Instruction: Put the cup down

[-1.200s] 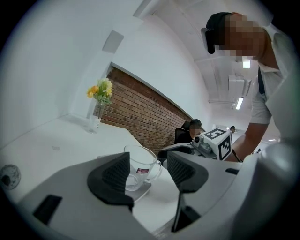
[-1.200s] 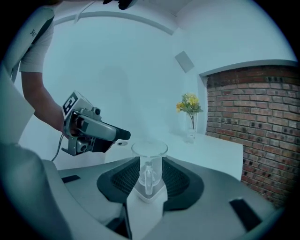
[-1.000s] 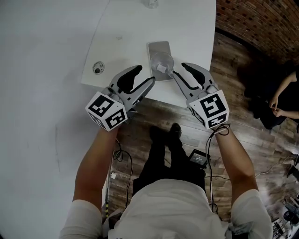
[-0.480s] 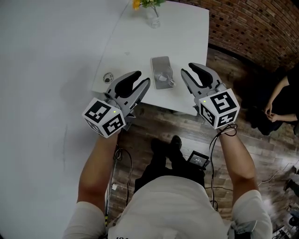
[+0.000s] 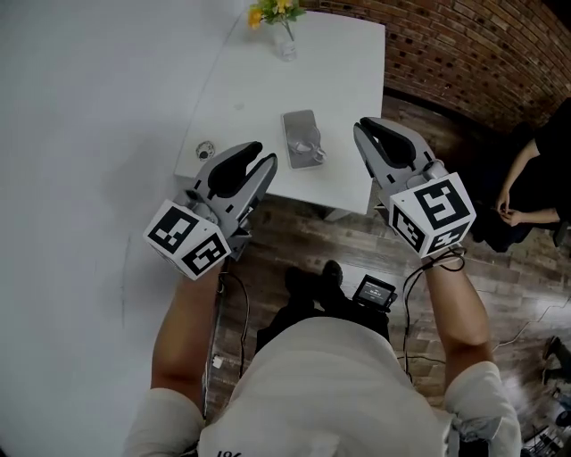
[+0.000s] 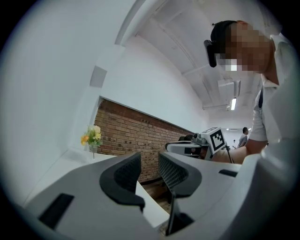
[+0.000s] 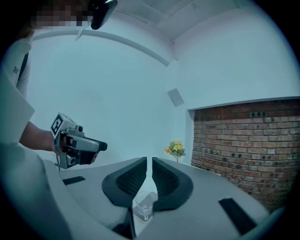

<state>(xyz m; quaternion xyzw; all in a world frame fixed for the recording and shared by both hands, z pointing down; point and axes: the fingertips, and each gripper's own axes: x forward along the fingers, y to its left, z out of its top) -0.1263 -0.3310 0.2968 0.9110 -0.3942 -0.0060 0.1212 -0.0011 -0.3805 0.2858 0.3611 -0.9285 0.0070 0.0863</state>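
over on the white table (image 5: 343,71), the clear cup (image 5: 309,144) is already down, sitting upright on a small grey tray (image 5: 298,122) near the table's front edge. neither gripper is touching it from what i can see.

left gripper (image 5: 261,159) hangs over the front left corner of the table, off to the left of the tray. its jaws are closing, with a visible gap between the pads and nothing in there, just table edge and brick wall (image 5: 473,45) past them.

right gripper (image 5: 363,128) is at the table's right edge, on the other side of the tray. its jaws are closing too, down to a thin slit, nothing clamped. in the right gripper view the cup shows low down beyond the jaws, not between the pads.

other stuff: a little vase of yellow flowers (image 5: 278,20) at the far end of the table, a small round thing (image 5: 206,150) by the left corner (can't tell what it is), wooden floor (image 5: 294,234) below, and someone in black (image 5: 535,174) sitting off to the right.
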